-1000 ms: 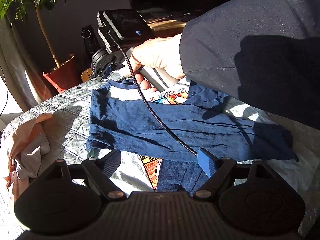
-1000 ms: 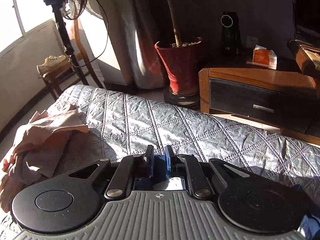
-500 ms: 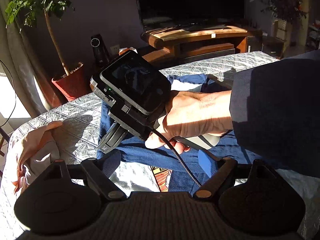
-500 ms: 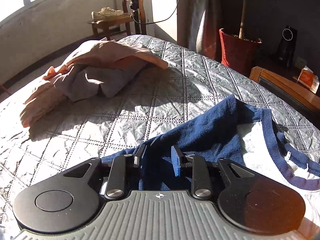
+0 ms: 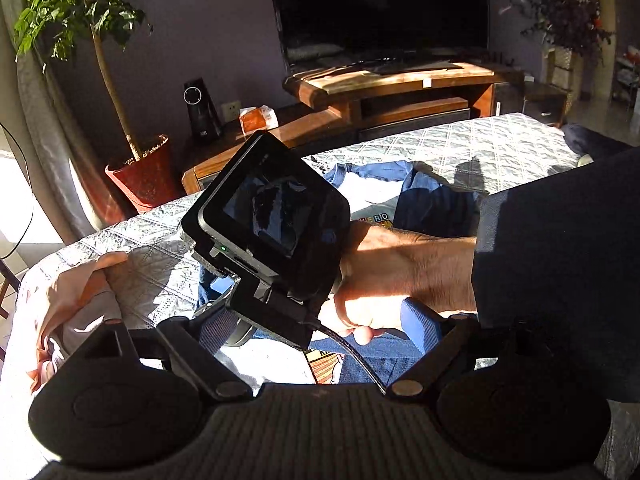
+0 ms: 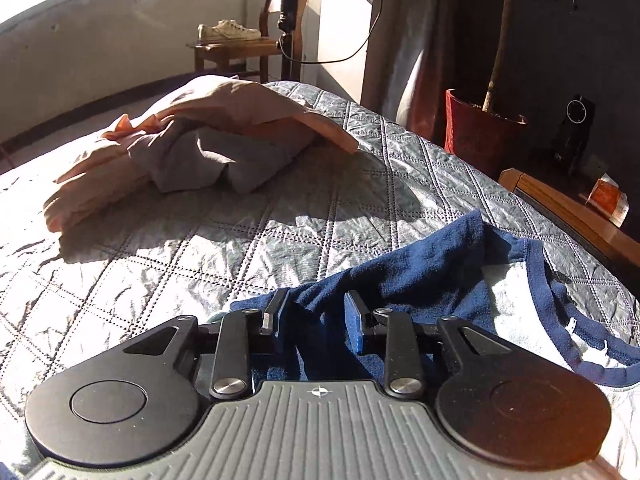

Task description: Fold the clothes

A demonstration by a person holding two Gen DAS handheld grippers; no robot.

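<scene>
A blue and white T-shirt (image 5: 436,208) with a comic print lies on the grey quilted bedcover (image 6: 200,248). In the right wrist view its blue sleeve (image 6: 400,272) is folded over the white body. My right gripper (image 6: 315,312) sits low over that sleeve; its jaws are opening, with blue cloth between them that the pads do not press. The left wrist view shows this tool from behind, its screen (image 5: 272,224) up and a person's hand (image 5: 400,264) on the grip. My left gripper (image 5: 320,324) hangs open and wide above the shirt's near part, holding nothing.
A loose pile of peach and grey clothes (image 6: 192,140) lies on the bed to the left. Beyond the bed stand a red plant pot (image 5: 140,168), a wooden TV stand (image 5: 400,88) and a chair with shoes (image 6: 228,32). A dark sleeve (image 5: 560,260) fills the right side.
The right gripper has swung from the far side toward the shirt's near left edge with blue cloth in it, then its jaws have spread off the cloth. The left gripper has stayed put.
</scene>
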